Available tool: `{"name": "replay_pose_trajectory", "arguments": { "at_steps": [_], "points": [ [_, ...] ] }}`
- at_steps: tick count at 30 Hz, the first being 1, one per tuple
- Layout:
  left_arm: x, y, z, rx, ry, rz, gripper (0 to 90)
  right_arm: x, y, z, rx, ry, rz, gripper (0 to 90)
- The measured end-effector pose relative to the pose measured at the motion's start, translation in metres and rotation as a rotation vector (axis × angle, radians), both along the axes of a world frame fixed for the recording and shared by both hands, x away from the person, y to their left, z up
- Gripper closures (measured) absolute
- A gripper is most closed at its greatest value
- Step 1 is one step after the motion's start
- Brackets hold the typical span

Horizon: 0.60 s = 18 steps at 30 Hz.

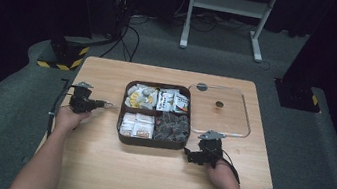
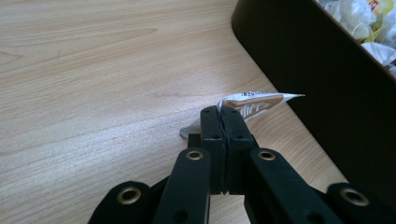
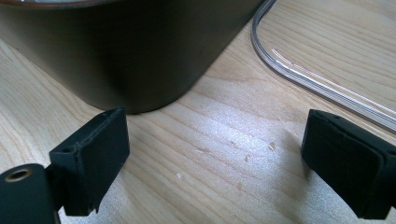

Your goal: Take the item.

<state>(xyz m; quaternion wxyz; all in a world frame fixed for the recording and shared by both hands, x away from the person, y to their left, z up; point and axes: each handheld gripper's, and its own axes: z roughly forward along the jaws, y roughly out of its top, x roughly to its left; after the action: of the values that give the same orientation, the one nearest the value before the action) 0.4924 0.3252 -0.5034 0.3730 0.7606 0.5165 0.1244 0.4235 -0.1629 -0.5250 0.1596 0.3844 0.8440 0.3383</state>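
A dark room with grey carpet and a white stand frame at the back is surrounding the light wooden table [image 1: 96, 159] where you are working. Your left claw [image 1: 104, 104] is pressing its jaws tightly together on a small sachet [image 2: 254, 103], pinching it by one end just beside the outer left wall of the brown divided tray [image 1: 151, 143]. The sachet is showing as a thin flat packet, tan on its face with pale lettering and a white printed strip along its upper edge, its free end tapering to a point toward the tray wall. It is hanging low over the wood; whether it is touching the table cannot be told.

The tray is sitting at the middle of the table, its four compartments holding yellow-and-white wrapped pieces, white packets with dark print, pale square packets and dark wrapped pieces. A clear lid [image 1: 241, 116] with a round knob is lying flat on the table just to the tray's right.

Your right claw [image 1: 188, 154] is resting near the tray's front right corner, its jaws spread wide with nothing between them but bare wood, the lid's clear rim running past beyond them.
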Motion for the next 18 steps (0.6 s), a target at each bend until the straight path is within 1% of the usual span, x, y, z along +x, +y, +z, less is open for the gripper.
{"name": "replay_pose_trajectory", "arguments": {
  "at_steps": [1, 2, 4, 5, 6, 8, 9, 10, 13, 14, 15, 17, 18],
  "points": [
    [0.0004, -0.0033, -0.0026, 0.028, 0.016, -0.015, 89.2, 0.0, 0.0, 0.0, 0.0, 0.0, 0.0, 7.8],
    [0.0004, -0.0033, -0.0026, 0.028, 0.016, -0.015, 89.1, 0.0, 0.0, 0.0, 0.0, 0.0, 0.0, 7.8],
    [0.0012, -0.0067, -0.0061, 0.067, 0.047, -0.026, 89.1, 0.0, 0.0, 0.0, 0.0, 0.0, 0.0, 7.8],
    [0.0016, -0.0077, -0.0077, 0.074, 0.057, -0.032, 89.1, 0.0, 0.0, 0.0, 0.0, 0.0, 0.0, 7.7],
    [0.0018, -0.0076, -0.0079, 0.07, 0.056, -0.033, 89.1, 0.0, 0.0, 0.0, 0.0, 0.0, 0.0, 7.7],
    [0.0025, -0.0049, -0.0073, 0.042, 0.042, -0.019, 88.8, 0.0, 0.0, 0.0, 0.0, 0.0, 0.0, 7.8],
    [0.0027, -0.0038, -0.0074, 0.027, 0.044, -0.014, 88.4, 0.0, 0.0, 0.0, 0.0, 0.0, 0.0, 7.8],
    [0.0029, -0.0033, -0.0076, 0.024, 0.047, -0.013, 87.5, 0.0, 0.0, 0.0, 0.0, 0.0, 0.0, 7.8],
    [0.0033, -0.0046, -0.0095, 0.039, 0.059, -0.02, 84.0, 0.0, 0.0, 0.0, 0.0, 0.0, 0.0, 7.7],
    [0.0034, -0.0049, -0.0096, 0.031, 0.06, -0.022, 83.2, 0.0, 0.0, 0.0, 0.0, 0.0, 0.0, 7.7],
    [0.0033, -0.0053, -0.0088, 0.019, 0.054, -0.024, 80.6, 0.0, 0.0, 0.0, 0.0, 0.0, 0.0, 7.8],
    [0.003, -0.0056, -0.0083, 0.013, 0.049, -0.027, 77.2, 0.0, 0.0, 0.0, 0.0, 0.0, 0.0, 7.7],
    [0.0027, -0.0058, -0.0079, 0.009, 0.046, -0.03, 77.2, 0.0, 0.0, 0.0, 0.0, 0.0, 0.0, 7.7]
  ]
}}
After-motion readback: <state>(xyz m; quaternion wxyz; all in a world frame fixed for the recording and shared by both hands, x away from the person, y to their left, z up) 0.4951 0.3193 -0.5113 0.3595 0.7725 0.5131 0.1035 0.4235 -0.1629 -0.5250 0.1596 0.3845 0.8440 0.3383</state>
